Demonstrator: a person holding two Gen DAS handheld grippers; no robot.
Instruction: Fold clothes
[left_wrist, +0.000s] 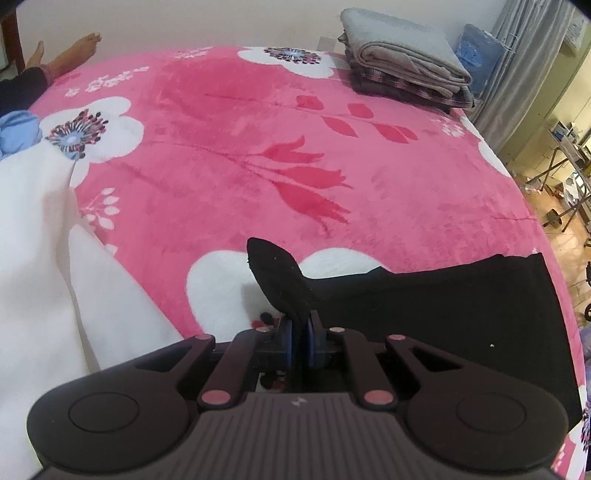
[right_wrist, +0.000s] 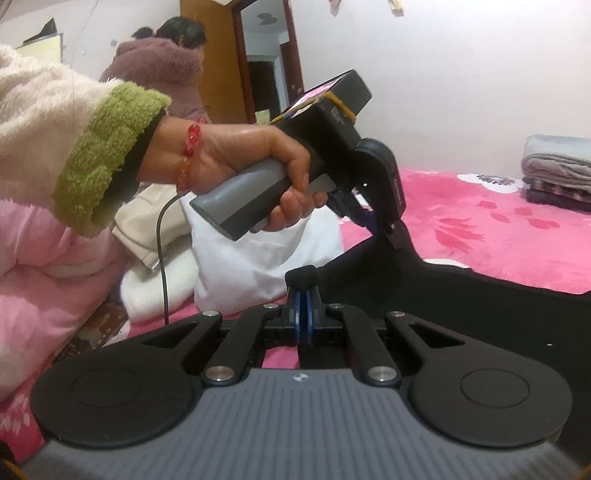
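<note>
Pads of the left gripper (left_wrist: 300, 325) are pinched tight on a corner of the black garment (left_wrist: 461, 310) — a dark point of cloth sticks up past the blue pads. Right gripper (right_wrist: 303, 295) likewise clamped, a small bunched nub of the same black cloth squeezed between its pads. In the right wrist view the left hand (right_wrist: 255, 173) squeezes the grey handle of the other tool, whose tip comes down onto the black garment's raised edge.

Black garment spreads to the right of both tools, lying mostly flat on the pink floral blanket (left_wrist: 258, 147), near the bed's close edge. What kind of garment it is — cannot tell; only a flat dark panel with a straight far edge shows.

Handling, as a judgement: soft, limp, light. It droops straight off the pads and tents between the two grips, so it will not hold any shape unaided. Knit-like matte surface, probably not slippery, and the plush blanket under it will likely drag on it rather than let it slide. Not fragile. Best holds are corners and hem edges, both ends of one edge as now, so the panel hangs even; a grip mid-cloth would just bunch it.

Further out: white fabric (left_wrist: 44, 258) heaped to the left, a stack of folded grey and plaid clothes (left_wrist: 402, 70) at the far corner of the bed. Bare foot (left_wrist: 77, 51) of another person at the far left edge; a seated person in a mauve fleece (right_wrist: 159, 70) behind.
</note>
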